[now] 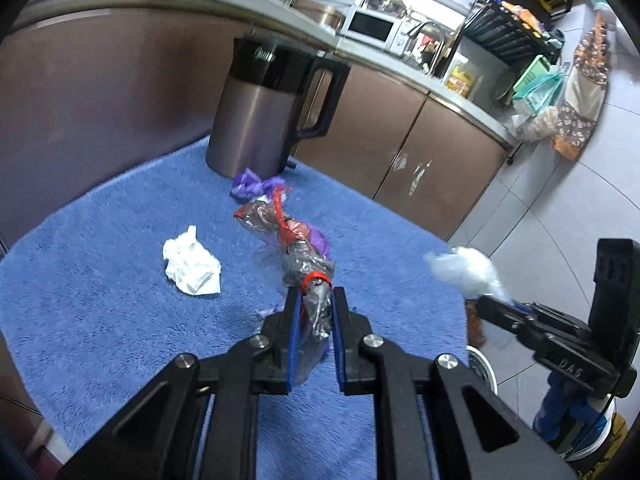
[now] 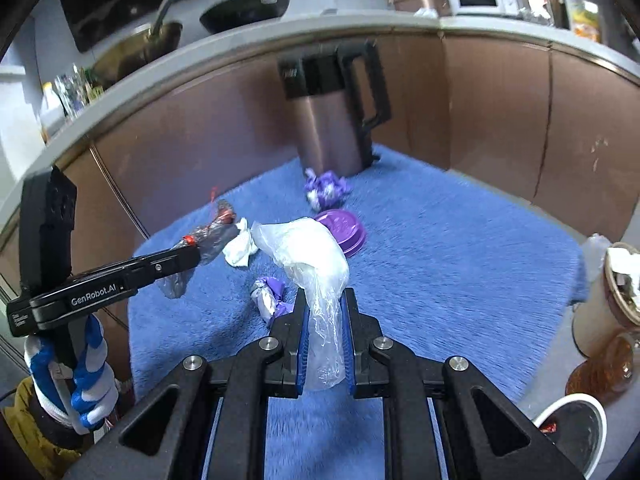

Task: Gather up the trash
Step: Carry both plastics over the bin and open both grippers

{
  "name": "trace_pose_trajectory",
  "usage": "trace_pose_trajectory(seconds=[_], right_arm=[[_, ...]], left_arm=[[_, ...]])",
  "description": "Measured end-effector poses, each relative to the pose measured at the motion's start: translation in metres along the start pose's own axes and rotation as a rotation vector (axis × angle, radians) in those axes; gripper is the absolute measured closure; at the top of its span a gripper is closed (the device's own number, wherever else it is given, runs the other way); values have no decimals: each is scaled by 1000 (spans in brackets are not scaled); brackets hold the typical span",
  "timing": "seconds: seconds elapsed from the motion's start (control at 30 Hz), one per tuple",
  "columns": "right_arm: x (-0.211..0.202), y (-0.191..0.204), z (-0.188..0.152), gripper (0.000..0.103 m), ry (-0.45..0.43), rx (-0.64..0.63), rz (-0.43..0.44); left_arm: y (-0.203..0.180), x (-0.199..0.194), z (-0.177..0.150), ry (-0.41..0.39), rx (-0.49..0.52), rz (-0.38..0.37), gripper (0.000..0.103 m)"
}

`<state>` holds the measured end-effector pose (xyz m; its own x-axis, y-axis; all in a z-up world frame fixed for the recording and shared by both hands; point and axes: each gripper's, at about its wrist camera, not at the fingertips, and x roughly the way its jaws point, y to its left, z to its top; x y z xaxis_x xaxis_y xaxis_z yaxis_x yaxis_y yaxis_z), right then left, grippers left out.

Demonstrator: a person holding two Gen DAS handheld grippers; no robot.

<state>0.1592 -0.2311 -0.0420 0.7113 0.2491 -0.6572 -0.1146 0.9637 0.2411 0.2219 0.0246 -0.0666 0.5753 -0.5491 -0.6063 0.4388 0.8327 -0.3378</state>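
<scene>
Above blue fleece mat (image 1: 100, 240), left gripper (image 1: 316, 300) clamps grey-clear plastic wrapper with red bands (image 1: 298, 256); right gripper (image 2: 326, 304) clamps clear crumpled plastic bag (image 2: 308, 252), both lifted. Only right view shows purple plastic lid (image 2: 348, 228), small purple foil wrapper (image 2: 270, 294), white cup rim (image 2: 576, 404), gloved hand (image 2: 86, 384). Crumpled white tissue (image 1: 192, 262) whole in left view, half hidden in right. Steel kettle (image 1: 256, 120) top cropped, blurred, in right view.

Kettle (image 2: 340, 120) sits at the far edge of the mat (image 2: 440, 240), lid (image 2: 344, 228) nearer (wrapper (image 2: 326, 190) in between), tissue (image 2: 240, 246) left of the lid, cup (image 2: 604, 304) off right.
</scene>
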Motion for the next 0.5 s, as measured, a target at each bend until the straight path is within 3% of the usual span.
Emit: trace_pose_trajectory(seconds=[0.3, 0.5], right_arm=[[-109, -18, -17, 89, -166, 40, -97], [-168, -44, -37, 89, -244, 98, -184]], left_arm=[[-58, -44, 0, -66, 78, -48, 90], [-104, -52, -5, -64, 156, -107, 90]])
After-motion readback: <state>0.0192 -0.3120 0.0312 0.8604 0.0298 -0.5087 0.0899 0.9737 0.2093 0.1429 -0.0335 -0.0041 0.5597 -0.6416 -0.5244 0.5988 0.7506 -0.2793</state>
